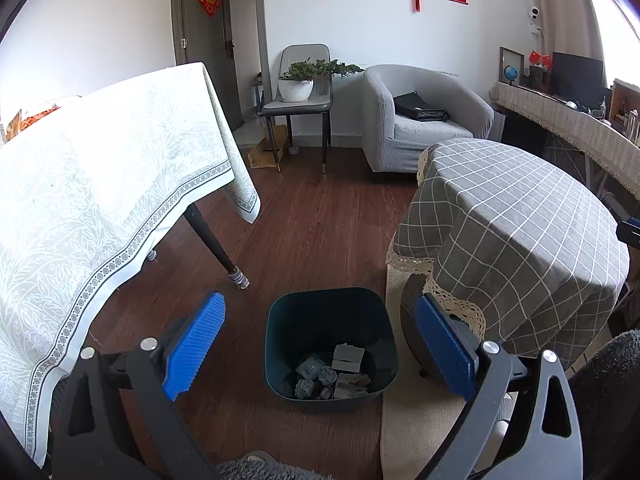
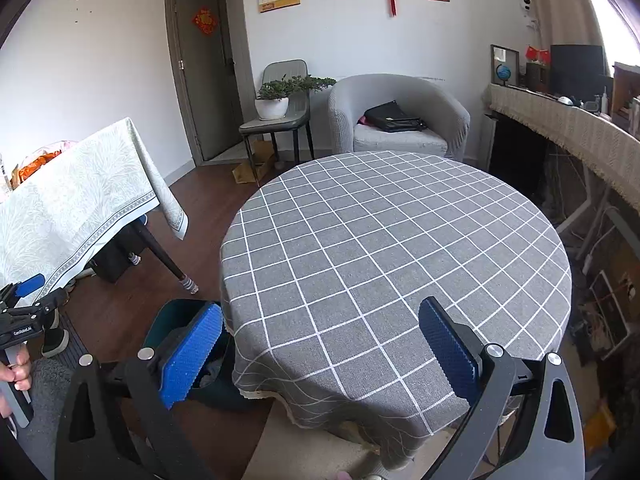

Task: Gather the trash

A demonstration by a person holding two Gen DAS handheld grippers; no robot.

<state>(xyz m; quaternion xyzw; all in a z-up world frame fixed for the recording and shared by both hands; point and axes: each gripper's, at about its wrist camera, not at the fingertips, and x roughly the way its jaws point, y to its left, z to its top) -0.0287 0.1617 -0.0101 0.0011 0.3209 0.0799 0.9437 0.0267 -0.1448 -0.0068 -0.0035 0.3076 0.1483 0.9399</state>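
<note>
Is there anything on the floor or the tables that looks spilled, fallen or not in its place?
Nothing stands out. The trash lies inside the dark bin, which stands upright on the floor beside the round table. No spill shows around it. Both the left gripper and the right gripper are open.

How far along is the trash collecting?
Crumpled paper and cardboard scraps already lie in the bin. Both the left claw and right claw are open and hold nothing. The checked tabletop shows no trash left, so it looks nearly finished.
</note>
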